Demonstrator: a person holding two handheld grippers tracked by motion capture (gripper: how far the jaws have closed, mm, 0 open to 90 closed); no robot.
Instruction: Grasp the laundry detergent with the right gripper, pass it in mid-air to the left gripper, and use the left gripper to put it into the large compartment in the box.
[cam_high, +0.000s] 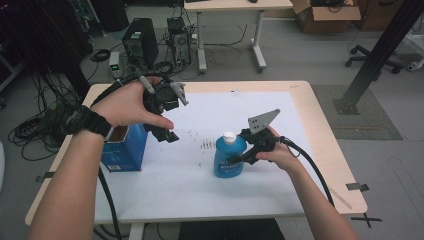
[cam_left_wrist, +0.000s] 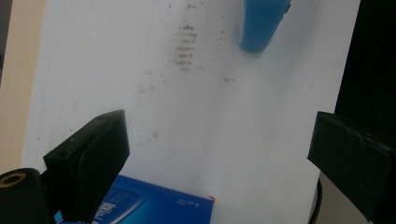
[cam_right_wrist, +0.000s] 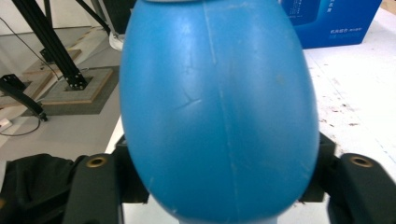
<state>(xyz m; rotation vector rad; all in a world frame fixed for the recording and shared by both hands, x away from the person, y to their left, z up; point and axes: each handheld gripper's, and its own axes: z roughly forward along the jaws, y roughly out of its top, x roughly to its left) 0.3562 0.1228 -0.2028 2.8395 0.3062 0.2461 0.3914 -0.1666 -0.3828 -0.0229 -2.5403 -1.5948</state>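
Observation:
A blue plastic bottle (cam_high: 229, 160) with a white cap (cam_high: 229, 137) stands upright on the white mat (cam_high: 190, 190) near the table's middle. My right gripper (cam_high: 243, 158) comes at it from the right and is shut on its body. In the right gripper view the bottle (cam_right_wrist: 219, 107) bulges between the jaws of the right gripper (cam_right_wrist: 219, 179), with both pads against its sides. My left gripper (cam_high: 165, 134) hangs open in the air at the left, above a blue carton (cam_high: 122, 150). In the left gripper view the left gripper (cam_left_wrist: 219, 154) has nothing between its jaws; the carton (cam_left_wrist: 159, 205) lies below and the bottle (cam_left_wrist: 261, 23) far off.
The mat carries dark smudges (cam_high: 206, 145) left of the bottle. The wooden table (cam_high: 327, 145) ends close to the right of my right hand. Computer towers (cam_high: 141, 42), cables, another desk (cam_high: 235, 6) and a black frame post (cam_high: 380, 50) stand on the floor beyond.

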